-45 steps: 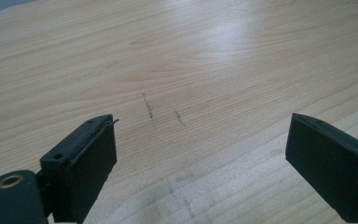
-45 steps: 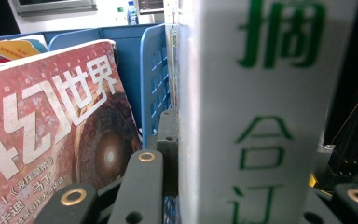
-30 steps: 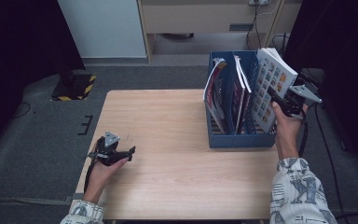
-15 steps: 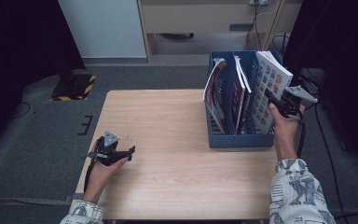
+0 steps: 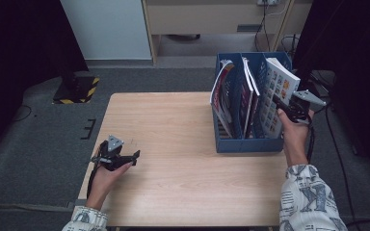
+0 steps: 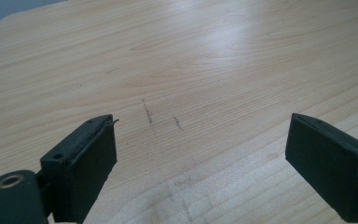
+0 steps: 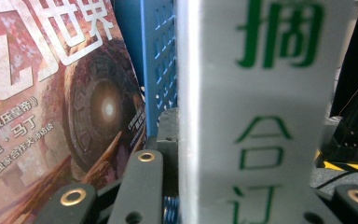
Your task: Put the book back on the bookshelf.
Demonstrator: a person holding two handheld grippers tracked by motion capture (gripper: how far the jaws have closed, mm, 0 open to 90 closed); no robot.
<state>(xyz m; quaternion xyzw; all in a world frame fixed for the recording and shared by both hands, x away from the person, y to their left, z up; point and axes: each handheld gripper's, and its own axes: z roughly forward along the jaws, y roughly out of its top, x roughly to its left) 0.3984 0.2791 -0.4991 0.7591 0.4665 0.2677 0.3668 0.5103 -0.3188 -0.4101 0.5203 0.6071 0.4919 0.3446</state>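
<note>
One thick white book, green-lettered spine, in right gripper.

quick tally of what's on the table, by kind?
Magazines: 3 (white-covered, two with red covers)
File rack: 1
Hand-held grippers: 2 (left, right)
Total: 6

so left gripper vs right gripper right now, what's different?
The left gripper is open with nothing between its fingers; the right gripper is shut on the white book. The left hovers low over the bare table near its front left corner; the right is raised at the blue file rack. Both are hand-held and black.
</note>
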